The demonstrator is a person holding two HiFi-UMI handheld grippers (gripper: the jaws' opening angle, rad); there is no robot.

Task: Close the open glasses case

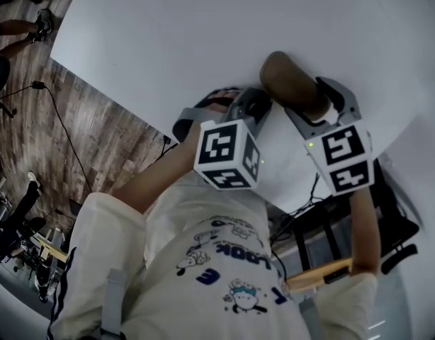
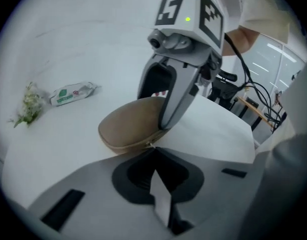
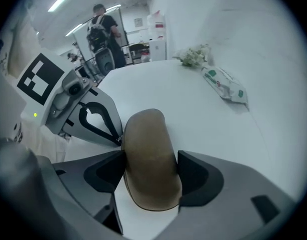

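The brown glasses case (image 3: 149,154) lies on the white desk (image 3: 208,109), lid down, contents hidden. The right hand-held gripper (image 3: 151,171) clamps its sides. The left hand-held gripper (image 2: 154,150), closed on nothing, points at its seam.

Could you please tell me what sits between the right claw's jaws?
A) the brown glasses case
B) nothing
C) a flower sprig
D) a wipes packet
A: the right gripper view shows the right claw closed on the brown glasses case, one jaw against each side.

The glasses case (image 1: 292,83) lay on the table (image 1: 203,41) between the right gripper's (image 3: 151,166) jaws, the left gripper (image 2: 154,146) at its left edge. A wipes packet (image 2: 72,94) and a sprig (image 2: 27,104) lay farther off.
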